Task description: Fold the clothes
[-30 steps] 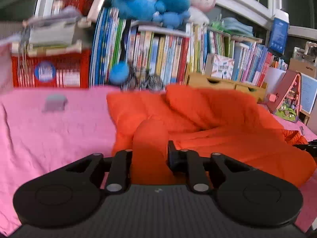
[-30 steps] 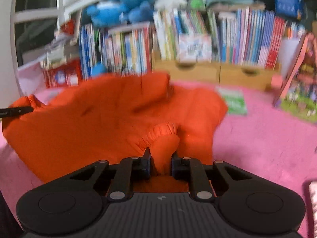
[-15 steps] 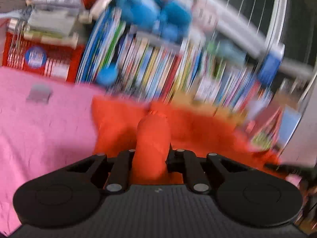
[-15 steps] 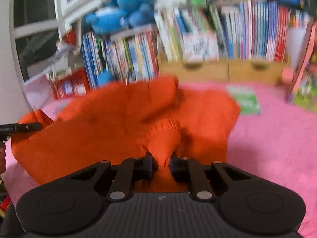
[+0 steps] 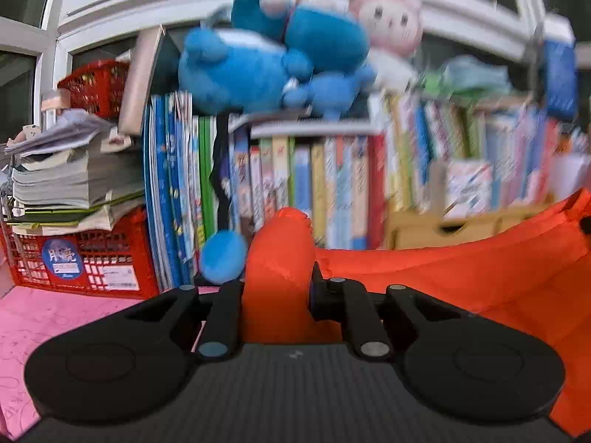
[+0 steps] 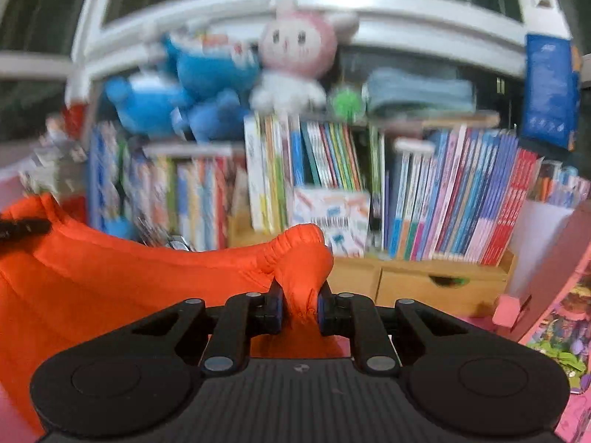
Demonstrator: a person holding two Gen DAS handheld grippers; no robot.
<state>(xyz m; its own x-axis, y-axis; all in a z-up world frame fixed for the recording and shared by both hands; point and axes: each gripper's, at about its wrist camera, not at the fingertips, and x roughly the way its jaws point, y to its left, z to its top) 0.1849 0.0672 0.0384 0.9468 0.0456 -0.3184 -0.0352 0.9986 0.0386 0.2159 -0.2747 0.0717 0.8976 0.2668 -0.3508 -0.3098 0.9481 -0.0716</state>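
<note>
An orange garment [image 5: 461, 277] hangs stretched between my two grippers, lifted off the pink surface. My left gripper [image 5: 277, 288] is shut on one bunched end of it, which sticks up between the fingers. In the right wrist view the orange garment [image 6: 110, 277] sags to the left, and my right gripper [image 6: 299, 304] is shut on its other gathered, elastic-edged end. The tip of the left gripper [image 6: 22, 227] shows at the far left edge of that view, holding the cloth's far corner.
A shelf of upright books [image 6: 424, 203] fills the background, with blue and pink plush toys [image 5: 280, 55] on top. A red crate [image 5: 74, 258] under stacked papers stands at the left. Wooden drawers [image 6: 436, 280] sit below the books. The pink surface [image 5: 44, 321] lies beneath.
Both grippers have risen and moved toward the bookshelf, lifting the orange garment off the pink surface. The left gripper closed on its bunched end. The garment now hangs taut between them.
</note>
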